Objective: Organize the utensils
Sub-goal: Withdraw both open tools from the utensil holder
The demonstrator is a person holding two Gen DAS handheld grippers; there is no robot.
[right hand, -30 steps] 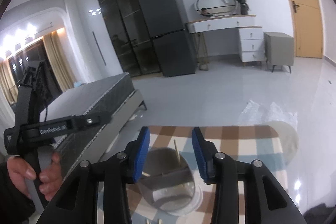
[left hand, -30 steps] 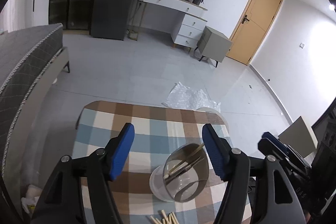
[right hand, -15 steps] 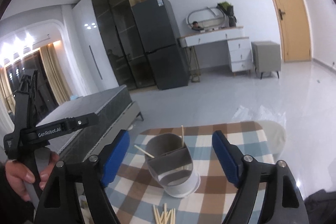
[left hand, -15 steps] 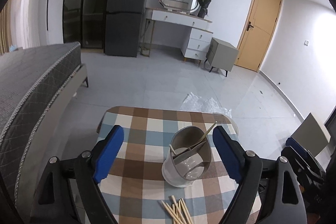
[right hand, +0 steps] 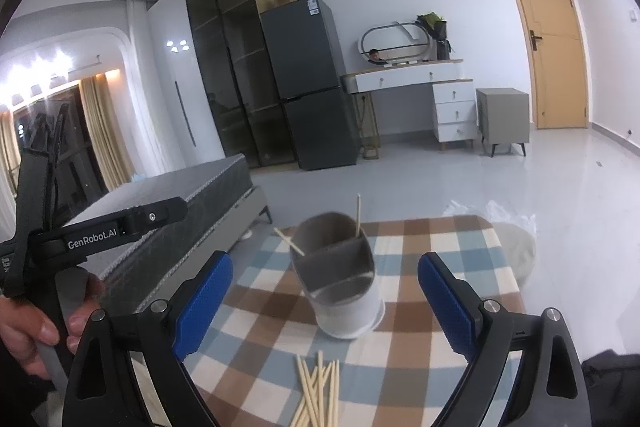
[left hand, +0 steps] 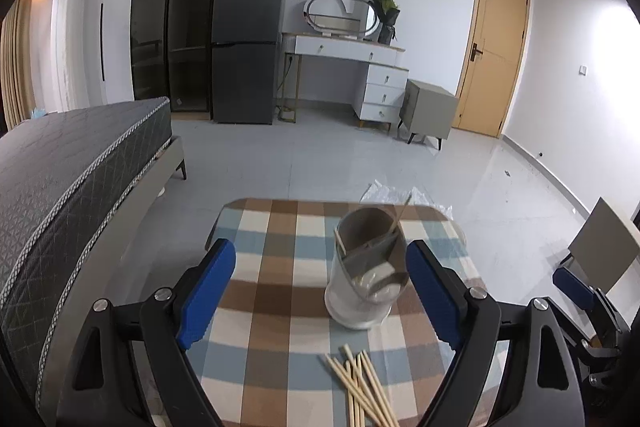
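Note:
A grey and white utensil holder [left hand: 366, 275] stands upright on the checked tablecloth [left hand: 276, 291]; it also shows in the right wrist view [right hand: 340, 283]. Two wooden chopsticks [right hand: 359, 215] stick out of it. A loose bunch of chopsticks [left hand: 360, 387] lies on the cloth in front of it, seen too in the right wrist view [right hand: 318, 391]. My left gripper [left hand: 320, 291] is open and empty, above the cloth, its fingers either side of the holder. My right gripper [right hand: 324, 303] is open and empty, held back from the holder.
The small table ends just beyond the holder; the floor lies past it. A grey bed [left hand: 72, 179] runs along the left. Crumpled plastic [left hand: 404, 195] lies on the floor behind the table. The left gripper's handle and the hand [right hand: 48, 311] are at the left of the right wrist view.
Both grippers have pulled back and risen from the holder and opened wide. The holder, seen from above before, now stands farther off. The loose chopsticks have come into view.

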